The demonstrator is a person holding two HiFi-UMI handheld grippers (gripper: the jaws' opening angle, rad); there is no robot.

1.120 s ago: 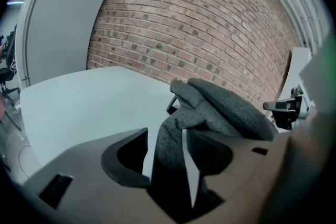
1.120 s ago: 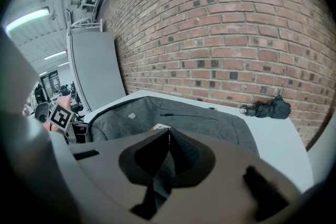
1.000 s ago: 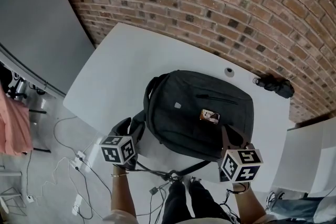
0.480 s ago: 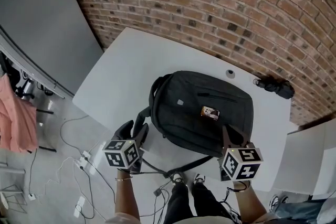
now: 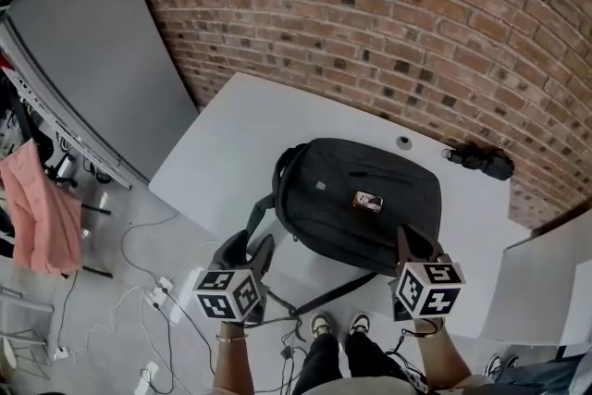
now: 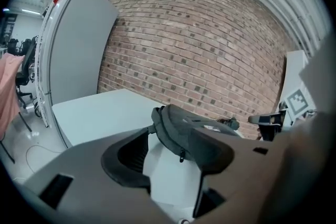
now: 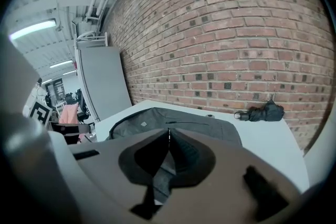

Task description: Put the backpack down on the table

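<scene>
Head view: the backpack (image 5: 356,203) lies flat on the white tabletop (image 5: 231,153), centre frame. At lower left, the left gripper (image 5: 250,247) has its fingers just opened, spread and empty. The right gripper (image 5: 404,240) has its fingers pressed together, apparently pinching a strap (image 7: 157,178).

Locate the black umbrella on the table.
In the head view the black umbrella lies at the far right corner of the table, close to the brick wall, beyond the backpack.
</scene>
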